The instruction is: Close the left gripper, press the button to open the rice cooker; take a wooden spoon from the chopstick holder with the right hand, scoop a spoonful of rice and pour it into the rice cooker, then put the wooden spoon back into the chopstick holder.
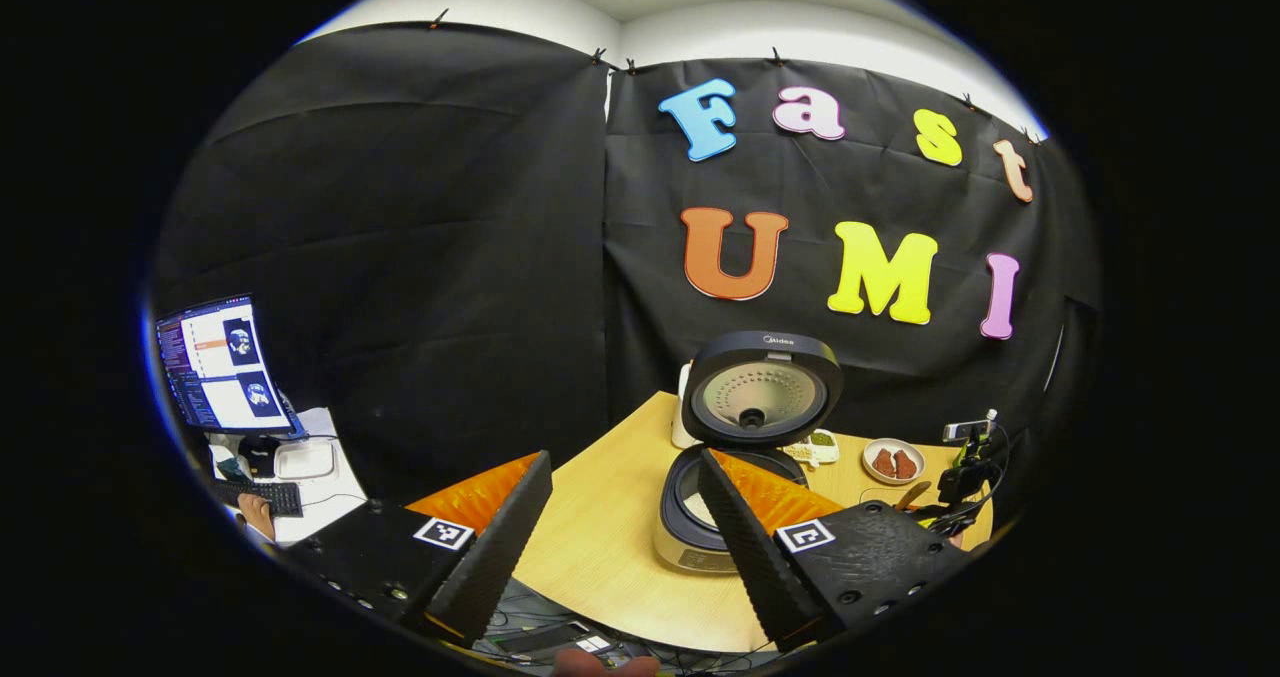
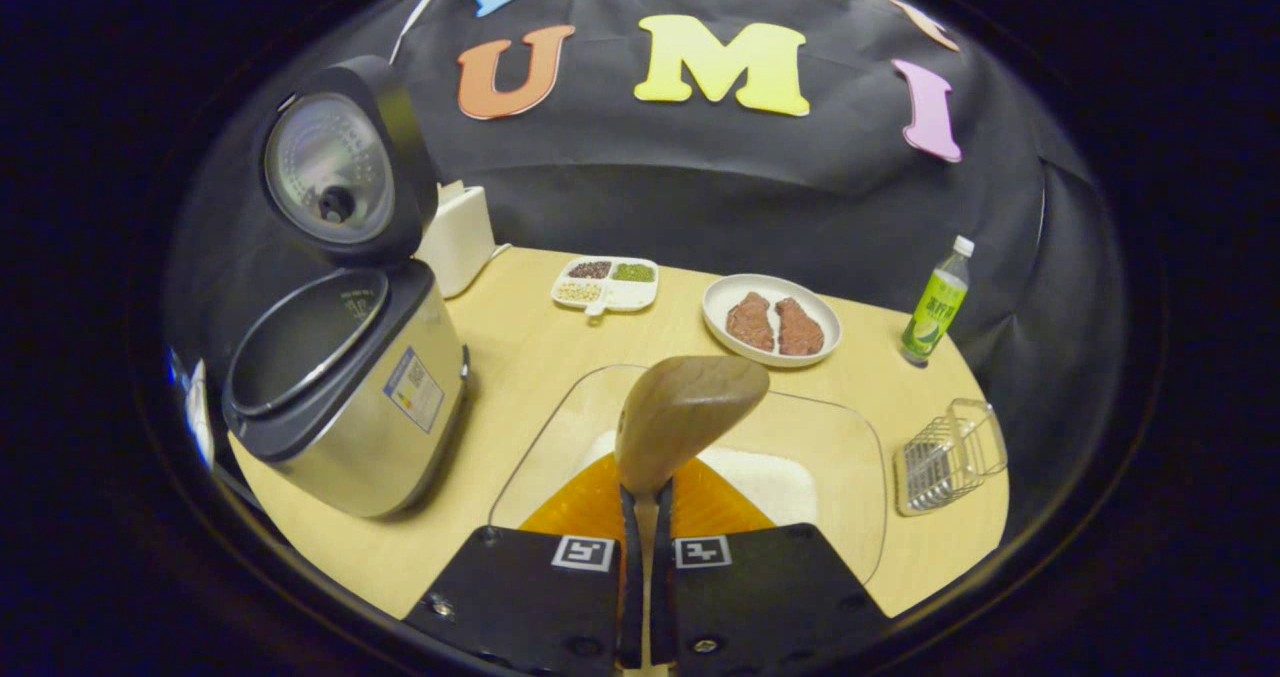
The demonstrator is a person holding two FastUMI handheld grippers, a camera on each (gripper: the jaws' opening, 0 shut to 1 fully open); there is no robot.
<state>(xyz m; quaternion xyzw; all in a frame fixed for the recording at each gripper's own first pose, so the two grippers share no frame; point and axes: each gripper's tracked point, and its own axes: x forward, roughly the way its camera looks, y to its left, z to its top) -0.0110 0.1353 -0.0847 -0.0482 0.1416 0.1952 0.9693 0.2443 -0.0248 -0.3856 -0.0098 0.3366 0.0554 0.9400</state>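
The rice cooker stands open at the table's left, lid upright and inner pot bare; in the left gripper view the rice cooker sits just beyond my fingers. My left gripper is open, with nothing between its fingers. My right gripper is shut on the handle of the wooden spoon, whose bowl hangs over a clear glass tray holding white rice. The wire chopstick holder lies to the right of the tray. The other gripper shows far right.
Behind the tray are a plate of meat slices, a divided dish of beans, a green bottle and a white box. A monitor and keyboard sit on a side desk at left.
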